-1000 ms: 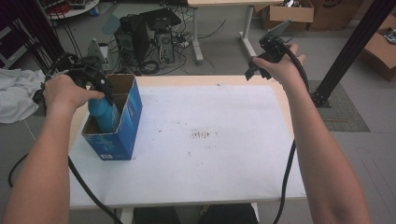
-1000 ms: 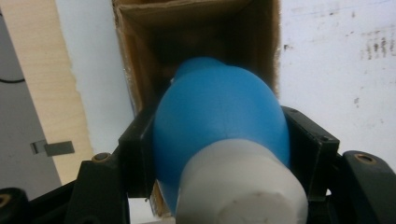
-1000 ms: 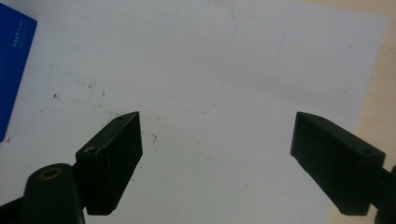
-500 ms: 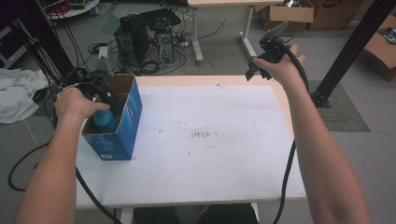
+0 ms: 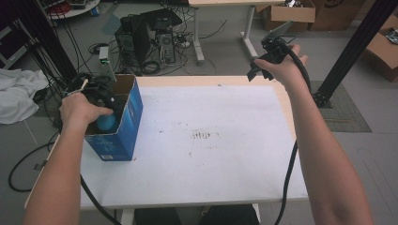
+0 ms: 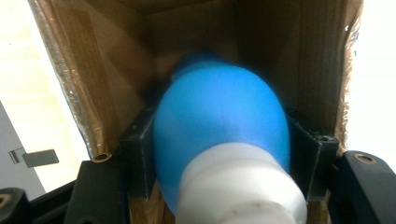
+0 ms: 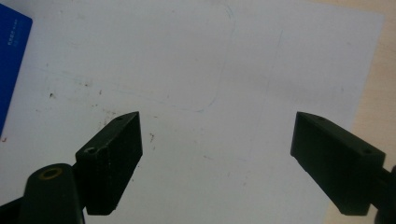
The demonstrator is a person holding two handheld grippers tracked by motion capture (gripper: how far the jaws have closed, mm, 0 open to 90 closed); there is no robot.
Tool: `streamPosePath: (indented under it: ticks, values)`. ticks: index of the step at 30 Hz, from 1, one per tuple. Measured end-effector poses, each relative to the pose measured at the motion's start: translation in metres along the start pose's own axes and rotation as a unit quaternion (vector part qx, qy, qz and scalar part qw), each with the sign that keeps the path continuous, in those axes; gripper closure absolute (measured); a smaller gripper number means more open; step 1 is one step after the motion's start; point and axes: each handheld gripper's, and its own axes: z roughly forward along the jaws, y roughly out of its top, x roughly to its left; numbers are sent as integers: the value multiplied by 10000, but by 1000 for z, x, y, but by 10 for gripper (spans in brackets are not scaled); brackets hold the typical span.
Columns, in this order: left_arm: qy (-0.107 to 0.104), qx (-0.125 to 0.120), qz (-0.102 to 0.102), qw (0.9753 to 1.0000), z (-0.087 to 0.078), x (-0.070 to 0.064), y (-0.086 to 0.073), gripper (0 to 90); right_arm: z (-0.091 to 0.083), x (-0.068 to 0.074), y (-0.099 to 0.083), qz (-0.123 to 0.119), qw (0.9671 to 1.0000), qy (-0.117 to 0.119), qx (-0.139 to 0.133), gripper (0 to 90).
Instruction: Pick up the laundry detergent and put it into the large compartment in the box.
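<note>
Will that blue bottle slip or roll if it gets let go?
The blue bottle looks rounded and smooth, so it might slip from the left gripper if held loosely. Its curved body would probably roll on a flat table, but the cardboard box walls around it should stop that.

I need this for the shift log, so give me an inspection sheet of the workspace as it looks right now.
Surface: white sheet on a wooden table, with dark specks and smudges.
Job's things: blue plastic bottle with a white cap held inside the open blue cardboard box at the table's left edge.
Clutter: nothing seen.
Grippers: left gripper inside the box, fingers shut on the bottle; right gripper held above the far right corner, open and holding nothing.
Cables: black cable trails along the right forearm.
Surroundings: computer tower, cardboard boxes, white cloth on the floor.
</note>
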Motion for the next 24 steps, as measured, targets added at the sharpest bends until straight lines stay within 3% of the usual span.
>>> streamPosePath:
  ticks: [24]
  values:
    - [-64, -109, -35, 9999, 2, 2, 3, 373, 3, -6, -3, 35, 10000, 31, 3, 168]
